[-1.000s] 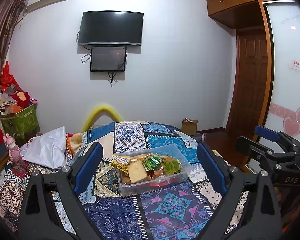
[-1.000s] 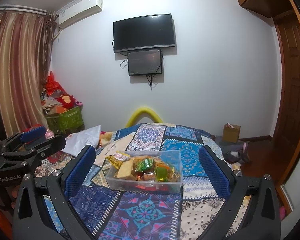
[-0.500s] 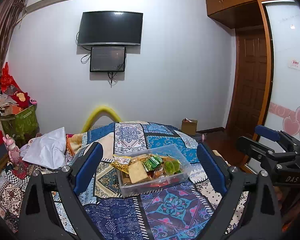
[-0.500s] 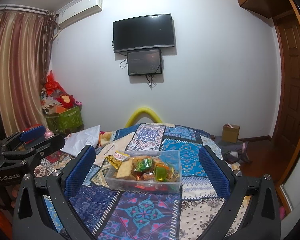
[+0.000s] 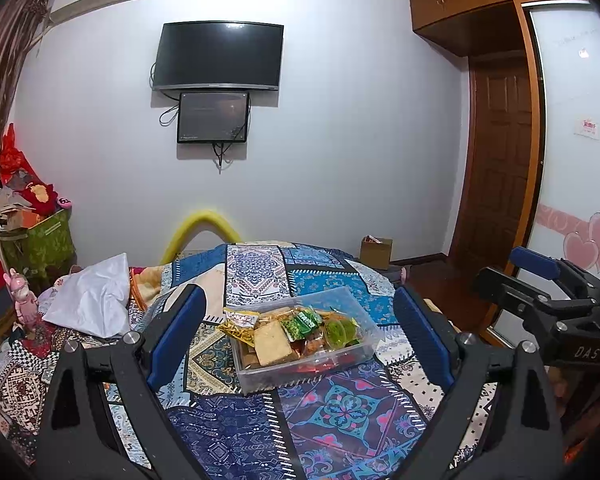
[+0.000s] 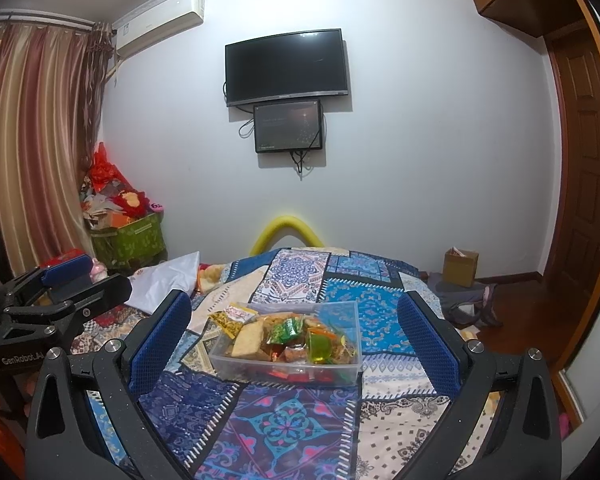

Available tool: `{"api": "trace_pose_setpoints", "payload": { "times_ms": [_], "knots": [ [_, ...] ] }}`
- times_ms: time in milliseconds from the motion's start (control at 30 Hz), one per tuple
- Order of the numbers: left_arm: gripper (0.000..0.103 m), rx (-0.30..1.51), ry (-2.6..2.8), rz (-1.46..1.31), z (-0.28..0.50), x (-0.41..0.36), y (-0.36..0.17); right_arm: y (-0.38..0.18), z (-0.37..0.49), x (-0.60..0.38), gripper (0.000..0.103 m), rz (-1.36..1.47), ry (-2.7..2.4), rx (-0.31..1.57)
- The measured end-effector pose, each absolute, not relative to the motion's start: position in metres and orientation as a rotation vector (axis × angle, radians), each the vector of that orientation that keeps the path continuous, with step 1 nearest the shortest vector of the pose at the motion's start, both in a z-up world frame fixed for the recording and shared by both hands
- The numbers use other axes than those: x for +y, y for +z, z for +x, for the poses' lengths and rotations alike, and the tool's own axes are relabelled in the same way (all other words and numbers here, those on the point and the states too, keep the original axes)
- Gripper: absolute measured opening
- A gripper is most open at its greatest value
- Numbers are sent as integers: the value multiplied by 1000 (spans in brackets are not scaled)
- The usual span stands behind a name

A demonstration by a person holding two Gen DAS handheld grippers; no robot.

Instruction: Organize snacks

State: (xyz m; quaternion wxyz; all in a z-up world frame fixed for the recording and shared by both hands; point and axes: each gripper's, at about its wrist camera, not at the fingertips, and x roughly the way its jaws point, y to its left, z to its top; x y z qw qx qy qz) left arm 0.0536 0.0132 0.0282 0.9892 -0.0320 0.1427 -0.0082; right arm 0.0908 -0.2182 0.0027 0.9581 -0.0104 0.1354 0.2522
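A clear plastic box (image 5: 260, 376) full of mixed snack packets stands on a round table with a blue patchwork cloth (image 5: 340, 408). It also shows in the right wrist view (image 6: 284, 370). A yellow snack packet (image 5: 238, 322) hangs over its left rim. My left gripper (image 5: 296, 336) is open and empty, held back from the box with its fingers either side of it in view. My right gripper (image 6: 292, 336) is open and empty in the same way. Each gripper shows at the edge of the other's view.
A white cloth (image 5: 92, 300) lies at the table's left side. A green bin (image 6: 132, 240) heaped with things stands by the curtain. A cardboard box (image 6: 460, 268) sits on the floor near the wooden door (image 5: 496, 160). A TV hangs on the far wall.
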Motion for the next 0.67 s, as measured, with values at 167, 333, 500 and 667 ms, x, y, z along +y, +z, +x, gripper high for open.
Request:
{"api": "trace_pose_setpoints", "payload": {
  "times_ms": [167,333,500,667],
  "knots": [
    [96,284,-26,-62,52,12,29,3,91,-219,103,-18,511,275],
    [96,287,-28,-62,52,9,28,4,91,-219,103,-23,513,275],
    [96,296,-34,-71,54,9,28,4,91,-220,103,-21,512,278],
    [96,297,-38,-70,53,10,27,5,91,-219,103,-20,511,280]
  ]
}}
